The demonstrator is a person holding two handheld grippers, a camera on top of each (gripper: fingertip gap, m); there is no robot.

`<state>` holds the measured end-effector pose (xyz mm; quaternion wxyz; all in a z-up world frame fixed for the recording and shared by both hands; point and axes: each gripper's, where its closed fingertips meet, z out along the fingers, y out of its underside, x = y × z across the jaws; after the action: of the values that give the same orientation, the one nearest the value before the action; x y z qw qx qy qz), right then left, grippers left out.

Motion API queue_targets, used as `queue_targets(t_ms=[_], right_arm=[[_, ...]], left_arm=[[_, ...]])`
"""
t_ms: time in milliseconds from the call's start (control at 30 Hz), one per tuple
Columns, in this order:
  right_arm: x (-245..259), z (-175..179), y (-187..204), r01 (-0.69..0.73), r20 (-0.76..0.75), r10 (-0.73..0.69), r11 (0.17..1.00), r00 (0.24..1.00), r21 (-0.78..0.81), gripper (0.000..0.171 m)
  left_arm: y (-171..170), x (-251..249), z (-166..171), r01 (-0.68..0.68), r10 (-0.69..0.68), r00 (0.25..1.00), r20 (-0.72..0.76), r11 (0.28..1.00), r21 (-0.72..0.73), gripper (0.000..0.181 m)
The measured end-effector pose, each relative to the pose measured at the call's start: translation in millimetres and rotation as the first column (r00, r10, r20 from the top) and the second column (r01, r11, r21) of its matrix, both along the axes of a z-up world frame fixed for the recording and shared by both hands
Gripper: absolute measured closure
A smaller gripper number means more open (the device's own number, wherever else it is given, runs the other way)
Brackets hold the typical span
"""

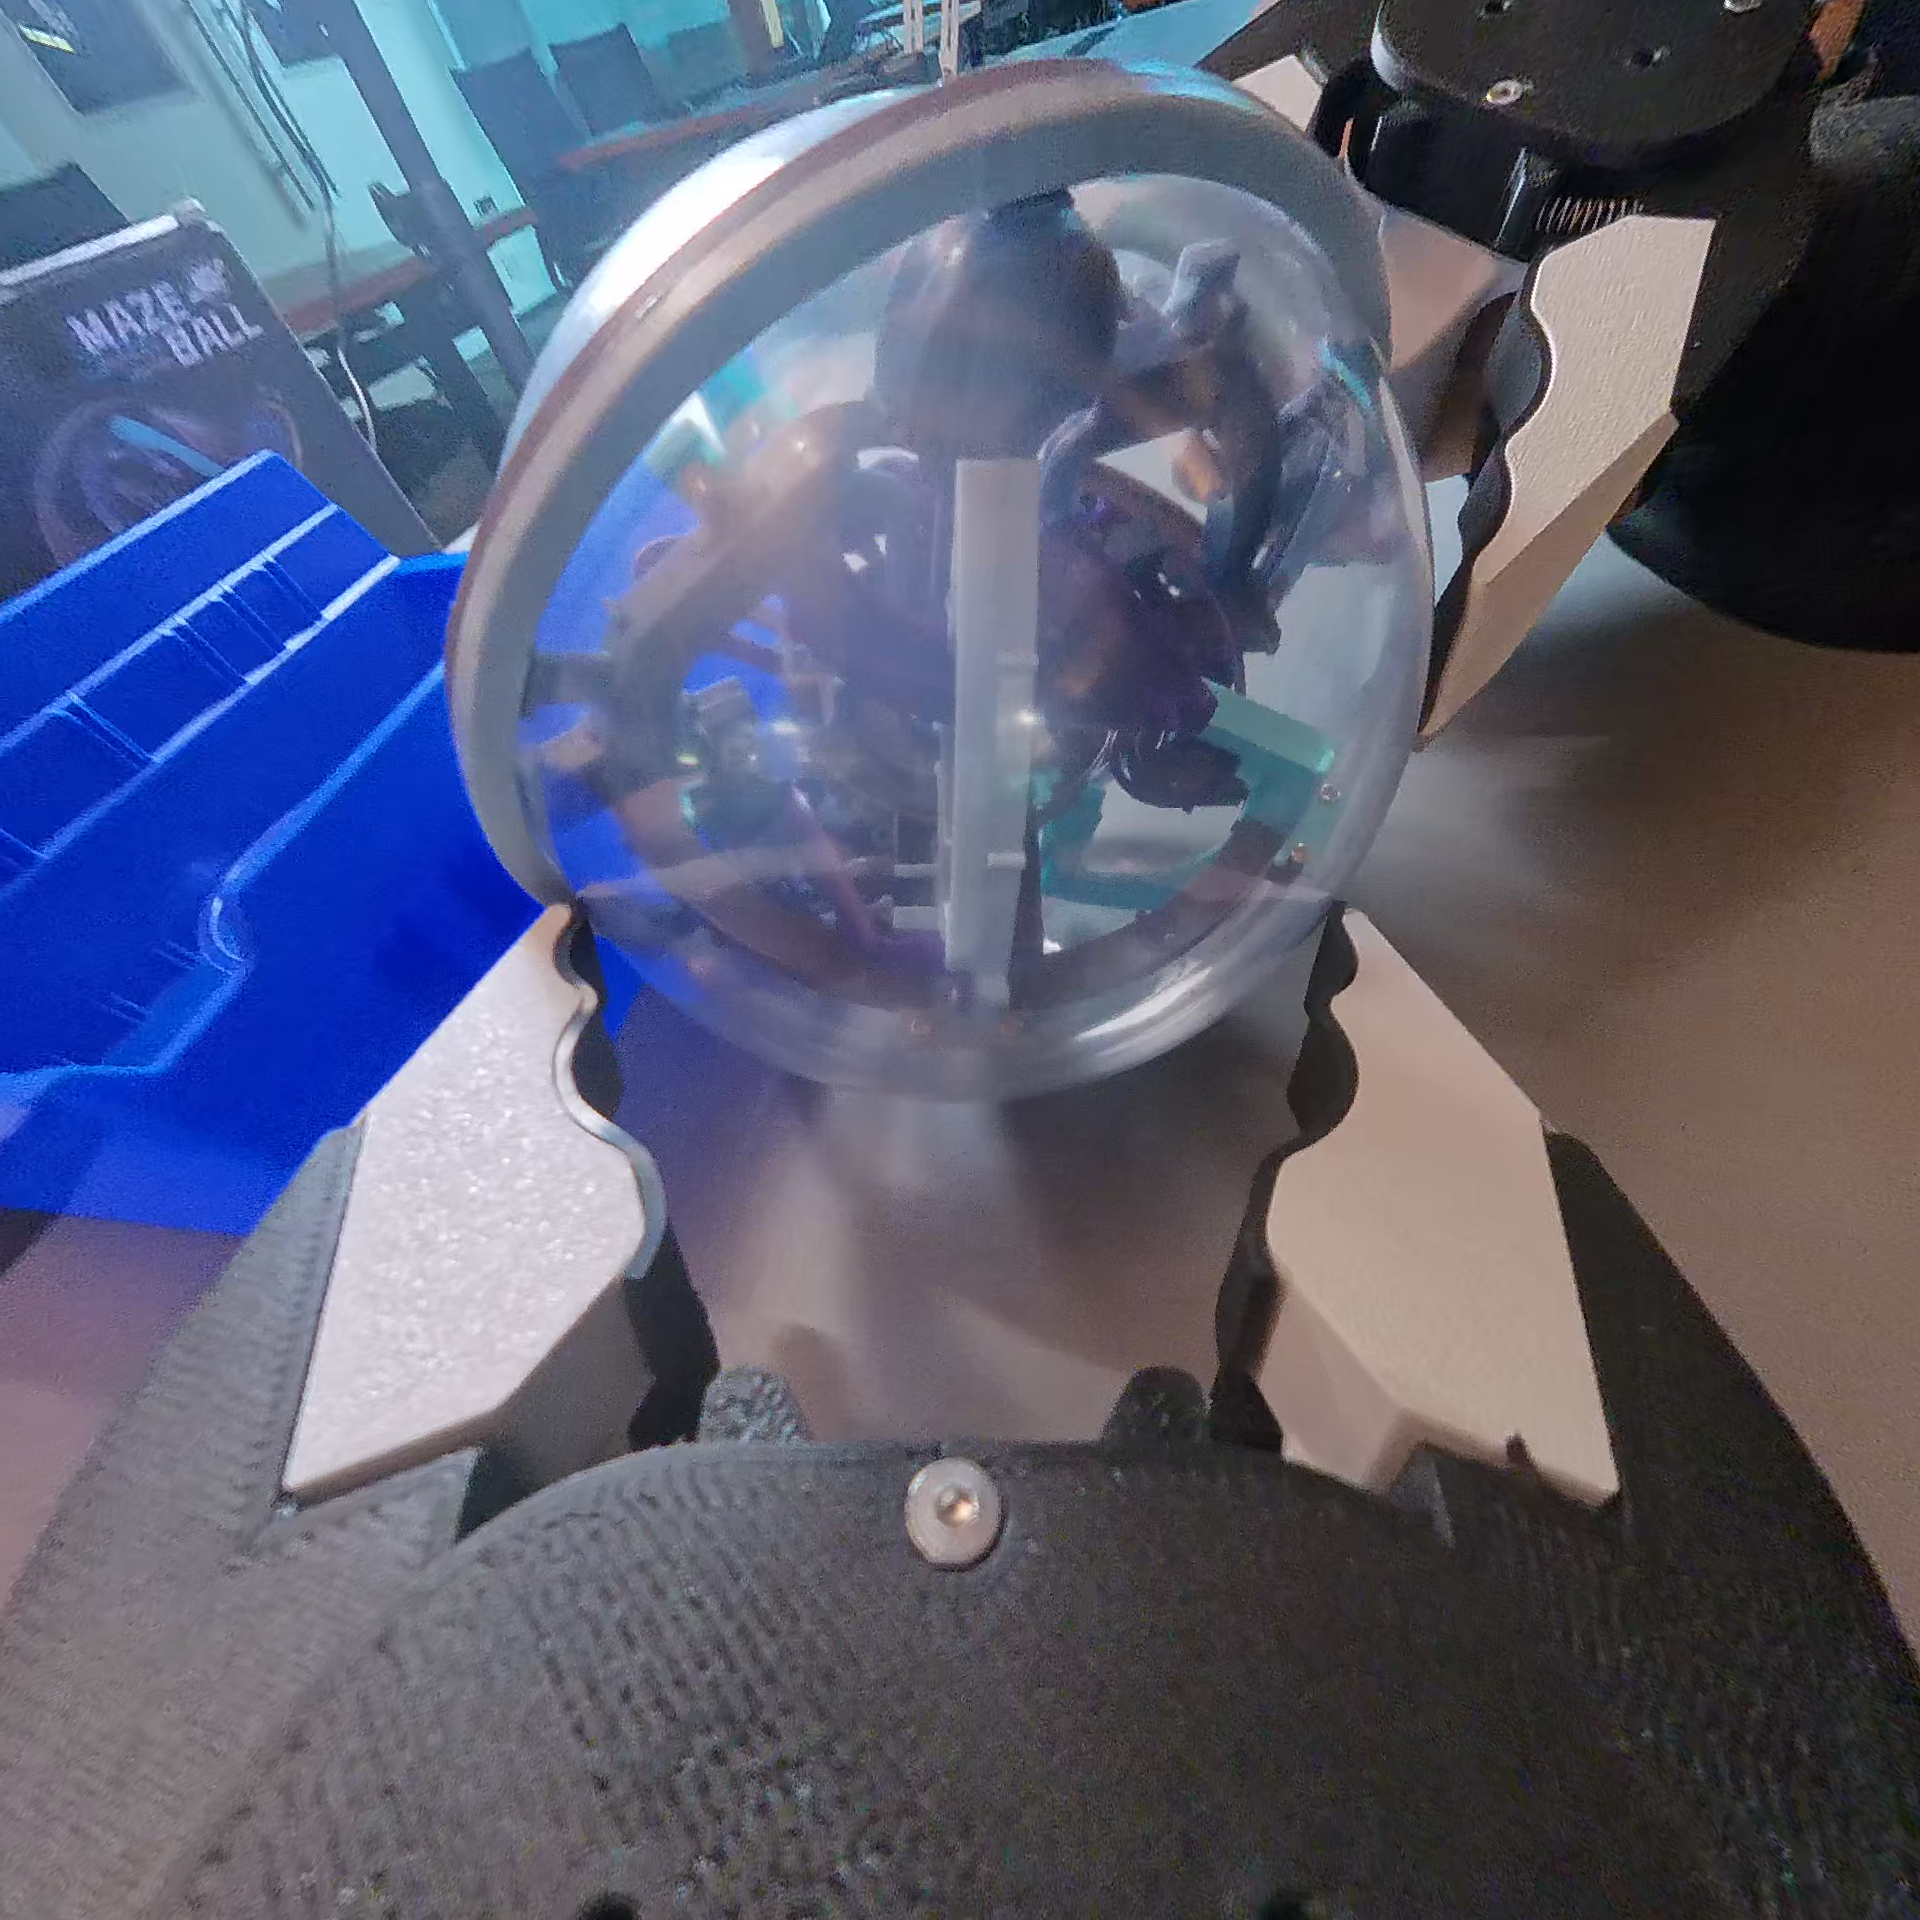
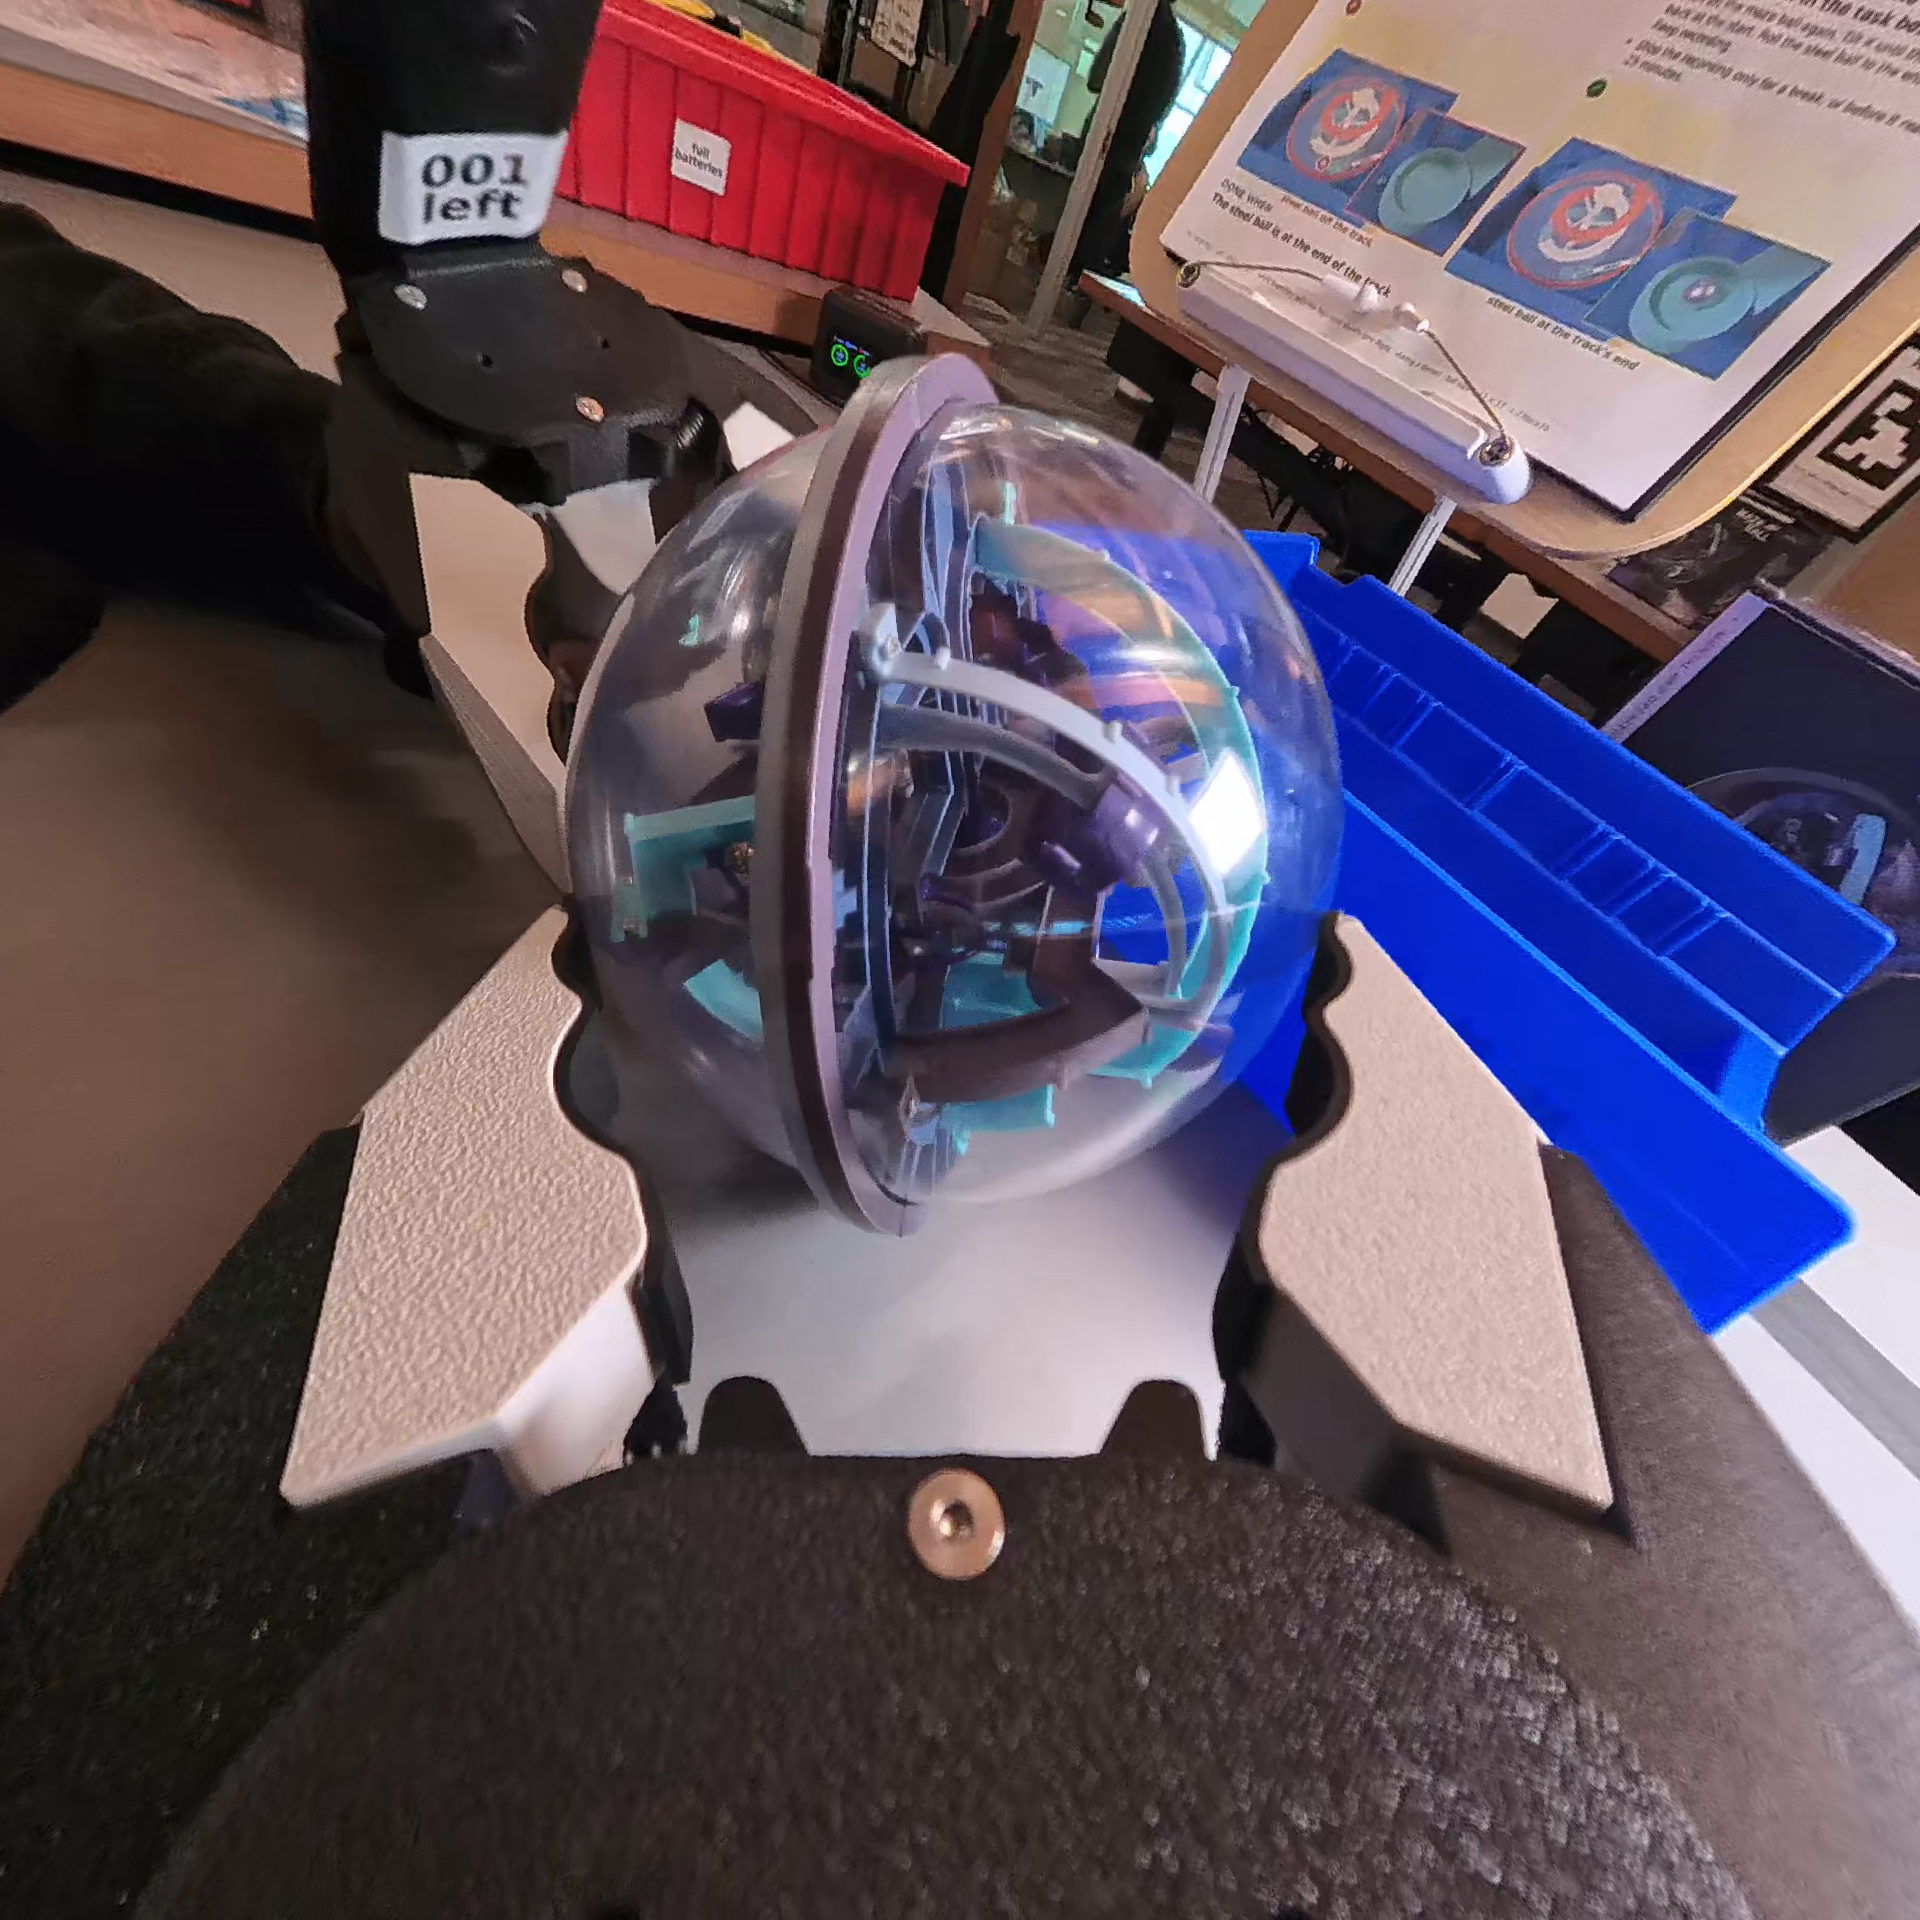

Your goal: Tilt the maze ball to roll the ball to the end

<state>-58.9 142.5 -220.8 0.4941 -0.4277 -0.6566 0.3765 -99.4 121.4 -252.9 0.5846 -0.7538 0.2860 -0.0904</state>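
while both hand-held grippers seem clamped on it, maze ball [image 2: 951, 800] sits between left [image 1: 951, 925] and right [image 2: 945, 935] fingertips

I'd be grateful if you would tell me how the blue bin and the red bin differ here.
The blue bin lies close beside the maze ball, while the red bin sits far behind on another surface. The blue bin shows ribbed inner walls; the red bin shows a white label on its side. Both are ribbed plastic.

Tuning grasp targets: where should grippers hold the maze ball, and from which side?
Grip the clear domes of the maze ball, one gripper per opposite side, as the left gripper and right gripper do now. Probably avoid the dark equator ring: it protrudes as a thin ridge, while the fingers straddle the smooth curve.
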Motion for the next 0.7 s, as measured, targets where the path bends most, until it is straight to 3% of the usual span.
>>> queue_targets(t_ms=[333,533,633,700], right_arm=[[0.3,20.7,-13.0,-0.031,-0.059,0.027,0.998,0.998,-0.058,0.043],[-8.5,27.2,-20.0,-0.027,-0.065,0.026,1.000,0.998,-0.009,0.048],[-19.2,30.8,-35.9,-0.049,-0.048,0.053,0.996,0.997,0.076,0.052],[-19.4,37.8,-48.2,-0.094,-0.066,0.097,0.994,0.993,0.047,0.055]], left_arm=[[-15.4,7.4,-20.1,0.138,-0.092,0.981,0.168,0.949,-0.283,0.050],[-15.1,-16.5,46.7,0.105,-0.103,0.976,0.191,0.994,-0.003,0.042],[-16.6,-6.5,42.0,0.143,-0.143,0.984,0.103,0.990,0.003,0.041],[-20.3,-0.9,30.7,0.188,-0.183,0.975,0.129,0.982,-0.030,0.039]])
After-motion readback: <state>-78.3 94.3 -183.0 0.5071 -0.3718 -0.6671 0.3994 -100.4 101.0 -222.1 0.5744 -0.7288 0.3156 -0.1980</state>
